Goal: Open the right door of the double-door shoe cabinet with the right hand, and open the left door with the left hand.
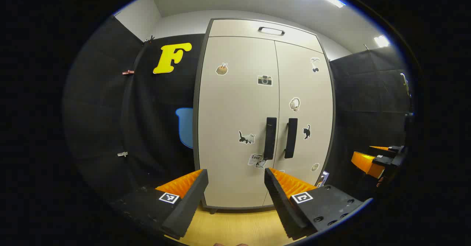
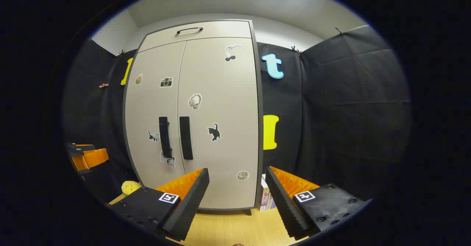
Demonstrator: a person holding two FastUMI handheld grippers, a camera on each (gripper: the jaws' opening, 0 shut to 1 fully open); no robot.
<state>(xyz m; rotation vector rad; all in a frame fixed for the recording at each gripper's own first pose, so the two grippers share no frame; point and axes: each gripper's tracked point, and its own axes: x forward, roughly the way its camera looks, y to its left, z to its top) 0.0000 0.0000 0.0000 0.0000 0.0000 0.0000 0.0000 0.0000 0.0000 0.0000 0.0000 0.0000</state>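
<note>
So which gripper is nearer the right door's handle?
Right, marginally, as a judgement. The right gripper faces the right door's handle from its right; the left gripper sits further left. Neither touches it.

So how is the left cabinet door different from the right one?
The left door carries camera and grey-cat stickers; the right door carries headphones and a black cat. The left door's handle sits at its right edge, the right door's handle at its left edge. Both doors are pale, shut, with dark upright handles.

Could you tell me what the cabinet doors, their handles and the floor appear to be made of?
Cabinet doors: likely matte laminated board; smooth, beige, no grain. Handles: black bars, plastic or coated metal, unclear. Floor: light wood-look planks with visible grain.
</note>
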